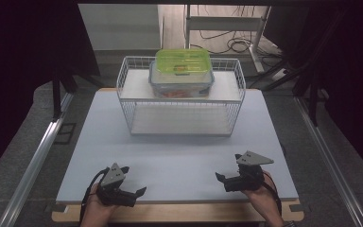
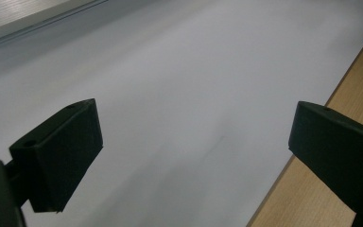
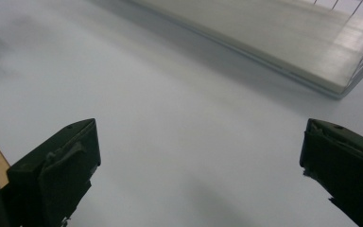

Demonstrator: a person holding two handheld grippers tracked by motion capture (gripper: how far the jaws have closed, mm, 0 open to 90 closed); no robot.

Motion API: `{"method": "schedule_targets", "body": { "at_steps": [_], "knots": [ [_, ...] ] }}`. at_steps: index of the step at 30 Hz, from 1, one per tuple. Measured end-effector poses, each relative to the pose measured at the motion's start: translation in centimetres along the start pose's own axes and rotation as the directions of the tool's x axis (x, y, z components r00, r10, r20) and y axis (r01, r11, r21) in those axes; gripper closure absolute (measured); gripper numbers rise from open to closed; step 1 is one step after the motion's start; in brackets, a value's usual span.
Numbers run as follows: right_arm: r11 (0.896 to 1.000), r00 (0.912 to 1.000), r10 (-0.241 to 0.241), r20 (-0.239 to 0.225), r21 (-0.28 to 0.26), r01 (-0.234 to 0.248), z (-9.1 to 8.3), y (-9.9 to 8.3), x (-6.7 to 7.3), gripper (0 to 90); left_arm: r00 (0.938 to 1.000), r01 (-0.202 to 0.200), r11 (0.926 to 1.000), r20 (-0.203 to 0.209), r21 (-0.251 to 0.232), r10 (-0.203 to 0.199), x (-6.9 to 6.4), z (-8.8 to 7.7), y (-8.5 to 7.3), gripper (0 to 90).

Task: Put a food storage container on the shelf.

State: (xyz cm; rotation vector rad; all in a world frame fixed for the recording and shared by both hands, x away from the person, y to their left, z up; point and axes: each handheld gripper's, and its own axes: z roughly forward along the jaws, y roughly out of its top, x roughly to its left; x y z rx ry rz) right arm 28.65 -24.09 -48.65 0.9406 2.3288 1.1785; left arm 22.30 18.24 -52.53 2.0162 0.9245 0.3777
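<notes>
A white wire rack (image 1: 181,97) with two shelves stands at the far middle of the table. On its upper shelf sits a clear food box with a blue rim (image 1: 181,81), and a green-lidded box (image 1: 183,61) is stacked on top of it. My left gripper (image 1: 132,182) rests near the front left edge, open, with nothing between its jaws (image 2: 194,142). My right gripper (image 1: 228,170) sits near the front right, also open and empty (image 3: 198,151). Both point toward the middle of the table. The rack's lower shelf (image 3: 283,42) shows in the right gripper view.
A pale grey mat (image 1: 179,151) covers the wooden table, whose bare edge (image 2: 312,198) runs along the front. Metal rails (image 1: 33,161) flank the table on the floor. Cables (image 1: 231,45) and a stand lie behind the rack.
</notes>
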Motion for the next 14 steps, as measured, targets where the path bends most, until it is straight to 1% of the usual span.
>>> {"method": "schedule_targets", "body": {
  "at_steps": [1,3,4,5,6,7,8,12,14],
  "knots": [
    [1.0,1.0,-0.001,0.005,0.011,0.001,0.1,-0.2,0.1,0.0,1.0,0.0,1.0,0.001,0.001,0.0,0.0,0.0,0.0,3.6],
    [1.0,1.0,0.003,-0.004,0.026,-0.003,0.5,-0.6,0.2,0.0,1.0,0.0,1.0,0.002,0.002,0.0,0.0,0.0,0.0,3.6],
    [0.999,1.0,0.0,-0.009,0.044,0.0,0.9,-0.9,0.4,0.0,1.0,0.0,1.0,0.002,0.003,0.0,0.0,0.0,0.0,3.6],
    [0.999,1.0,0.0,-0.009,0.044,0.0,0.9,-0.9,0.4,0.0,1.0,-0.001,1.0,0.001,0.004,0.001,0.0,0.1,0.0,3.6],
    [0.999,1.0,-0.005,-0.008,0.053,0.006,1.1,-1.0,0.4,0.0,1.0,-0.001,1.0,0.001,0.005,0.001,0.0,0.1,0.0,3.5],
    [0.997,0.9998,-0.015,-0.009,0.077,0.016,1.5,-1.3,0.5,0.0,1.0,-0.001,1.0,0.002,0.007,0.001,0.0,0.1,0.0,3.6],
    [0.997,0.9998,-0.015,-0.009,0.077,0.016,1.5,-1.3,0.5,0.0,1.0,-0.001,1.0,0.002,0.009,0.001,0.0,0.1,0.0,3.6],
    [0.992,0.9999,-0.002,-0.011,0.125,0.004,2.2,-1.8,0.5,0.0,1.0,-0.003,0.9999,0.002,0.015,0.002,0.0,0.2,0.0,3.4],
    [0.991,0.9998,0.01,-0.014,0.135,-0.008,2.4,-2.0,0.4,0.0,1.0,-0.002,0.9999,0.002,0.015,0.002,0.0,0.3,0.0,3.2]
  ]
}}
